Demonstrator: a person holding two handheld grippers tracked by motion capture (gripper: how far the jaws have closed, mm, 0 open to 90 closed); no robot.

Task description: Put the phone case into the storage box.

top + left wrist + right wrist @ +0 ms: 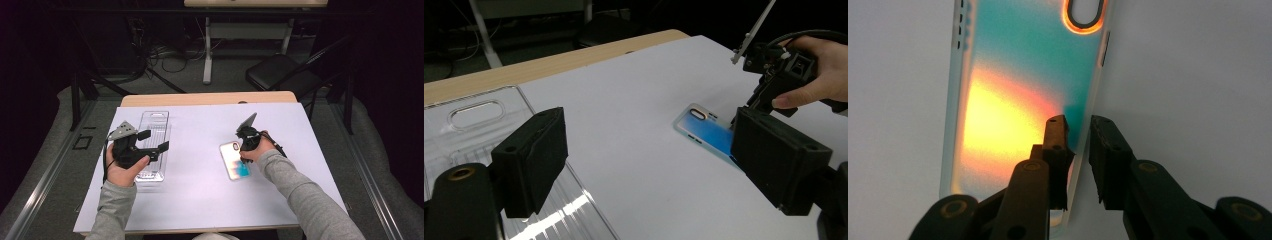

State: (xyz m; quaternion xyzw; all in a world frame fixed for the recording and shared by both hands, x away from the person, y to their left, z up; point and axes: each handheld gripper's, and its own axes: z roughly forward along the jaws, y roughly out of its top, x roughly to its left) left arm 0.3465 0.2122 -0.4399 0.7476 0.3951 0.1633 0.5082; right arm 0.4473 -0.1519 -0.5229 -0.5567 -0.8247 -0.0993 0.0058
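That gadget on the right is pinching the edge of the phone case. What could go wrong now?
1. The right hand-held gripper straddles only the thin side edge of the phone case, with a small gap visible between its jaws, so the case might slip out when lifted.
2. The case lies flat on the white sheet; a jaw might scrape the sheet or push the case sideways.
3. The left hand-held gripper hovers open over the clear tray and might knock it.
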